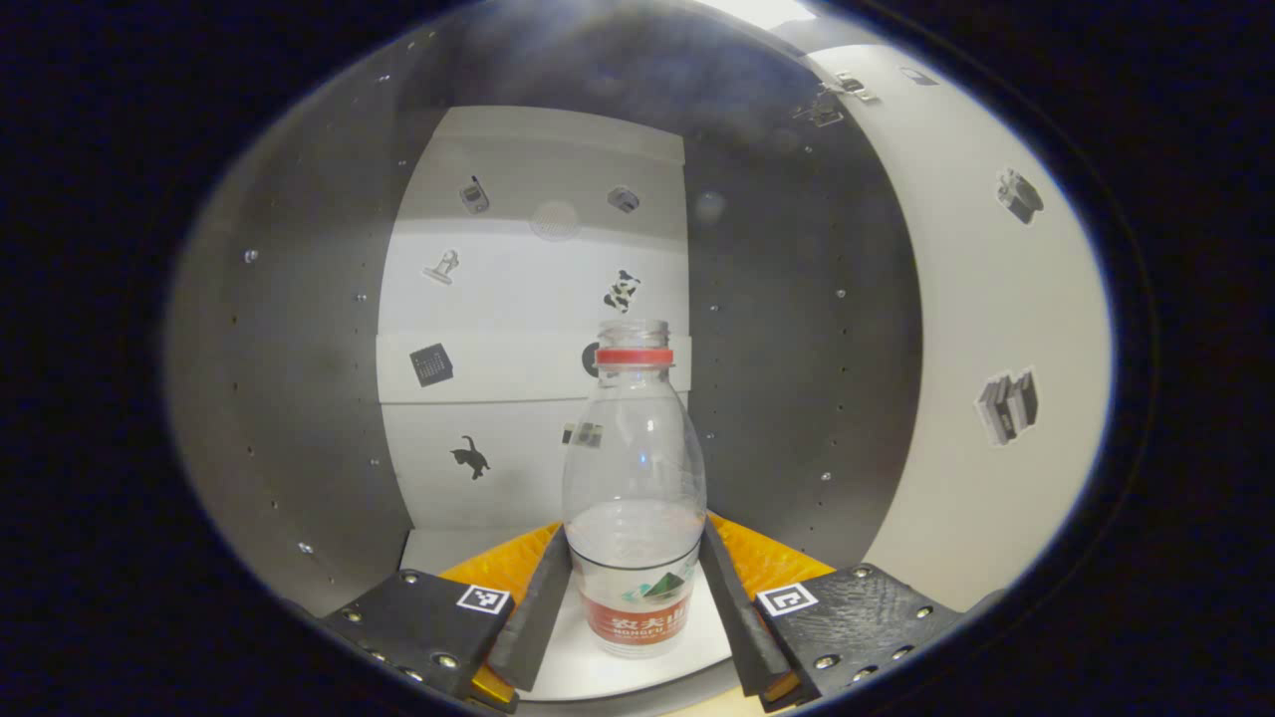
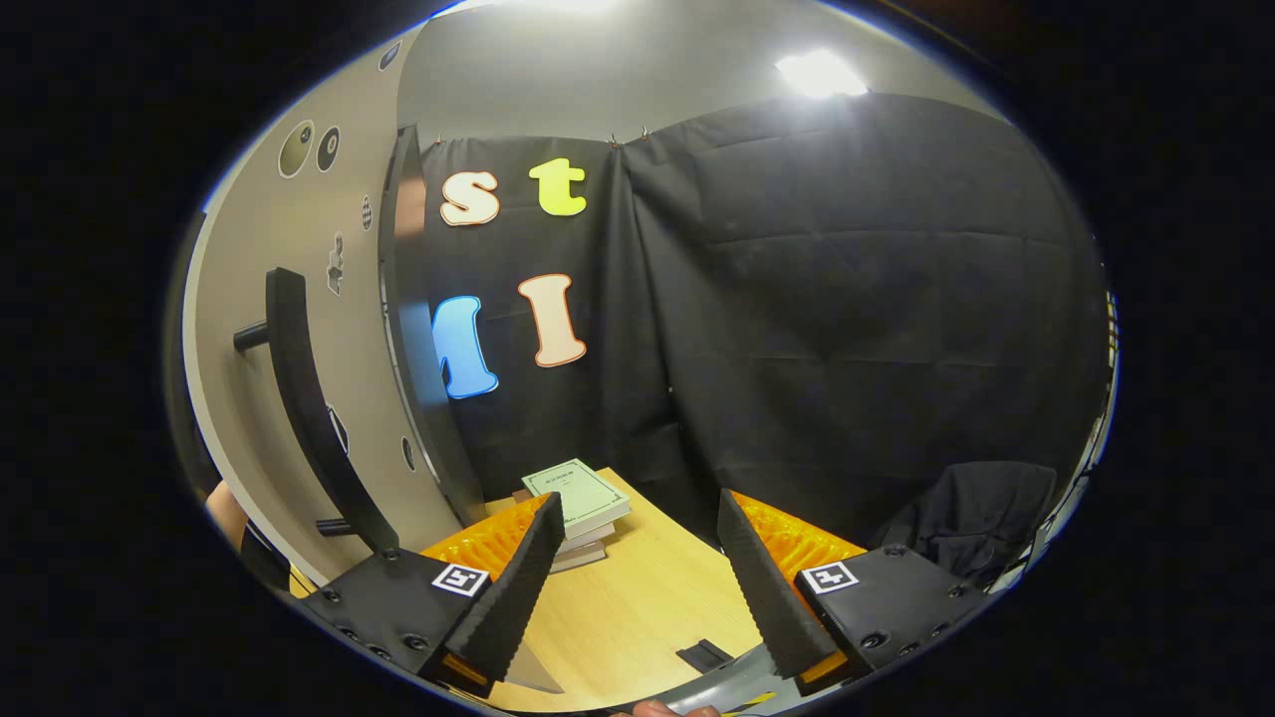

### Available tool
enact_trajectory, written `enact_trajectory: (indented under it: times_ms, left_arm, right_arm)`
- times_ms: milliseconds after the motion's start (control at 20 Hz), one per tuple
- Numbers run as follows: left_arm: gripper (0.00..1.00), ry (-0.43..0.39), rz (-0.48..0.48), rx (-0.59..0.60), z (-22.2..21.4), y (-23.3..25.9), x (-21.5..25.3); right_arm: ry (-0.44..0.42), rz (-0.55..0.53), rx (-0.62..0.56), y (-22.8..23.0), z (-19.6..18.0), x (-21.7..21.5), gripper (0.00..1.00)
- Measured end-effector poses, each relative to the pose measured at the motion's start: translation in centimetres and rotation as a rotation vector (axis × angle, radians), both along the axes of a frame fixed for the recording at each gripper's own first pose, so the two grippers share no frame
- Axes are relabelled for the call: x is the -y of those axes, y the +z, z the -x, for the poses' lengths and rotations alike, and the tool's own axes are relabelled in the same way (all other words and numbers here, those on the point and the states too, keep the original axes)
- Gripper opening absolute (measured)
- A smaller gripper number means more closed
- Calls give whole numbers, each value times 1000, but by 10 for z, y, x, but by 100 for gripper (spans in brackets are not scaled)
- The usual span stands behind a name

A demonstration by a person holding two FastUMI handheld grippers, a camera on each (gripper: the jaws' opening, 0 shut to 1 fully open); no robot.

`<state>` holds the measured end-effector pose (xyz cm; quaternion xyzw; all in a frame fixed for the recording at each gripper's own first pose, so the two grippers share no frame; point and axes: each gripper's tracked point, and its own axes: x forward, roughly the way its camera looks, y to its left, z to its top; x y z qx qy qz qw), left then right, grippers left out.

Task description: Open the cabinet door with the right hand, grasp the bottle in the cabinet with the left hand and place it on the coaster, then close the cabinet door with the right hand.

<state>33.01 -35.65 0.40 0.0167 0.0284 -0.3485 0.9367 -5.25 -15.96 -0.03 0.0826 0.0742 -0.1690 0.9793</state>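
My left gripper (image 1: 635,578) is inside the open cabinet (image 1: 299,398), and the clear plastic water bottle (image 1: 634,488) stands dead ahead between its two fingers. The bottle is upright on the white cabinet floor (image 1: 618,672), long axis vertical, uncapped, with a red ring at the neck and a red label low on its body. Both finger pads (image 1: 543,597) lie against the lower body, one on each flank just above the label, so I read the left gripper as clamped on the bottle, or within a hair of it. The grip sits low on a tall, light bottle, so I judge the lift should go straight up and then back out towards me, keeping the neck from tipping.

My right gripper (image 2: 637,573) is outside, jaws apart and holding nothing. The open cabinet door (image 2: 249,329) stands just to its left, its black bar handle (image 2: 299,398) near the left finger but not touched. Ahead lie the wooden table (image 2: 637,597) and a small stack of books (image 2: 578,503). I cannot make out the coaster from here. The right gripper is clearly the nearer one for the door.
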Motion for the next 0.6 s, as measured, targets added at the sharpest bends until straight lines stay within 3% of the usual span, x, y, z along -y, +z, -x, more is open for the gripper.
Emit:
enact_trajectory:
  times_ms: [100,150,450,600]
  left_arm:
    - [75,8,15,6,12,9,-12]
    - [75,11,25,7,20,13,-19]
    - [72,62,39,92,72,22,-83]
    - [72,122,22,60,97,2,-123]
  right_arm:
    - [19,-2,1,-1,-4,2,93]
    - [29,-4,0,-3,-7,2,98]
    - [111,-14,6,-4,-23,9,98]
    - [175,11,-8,-8,-31,8,98]
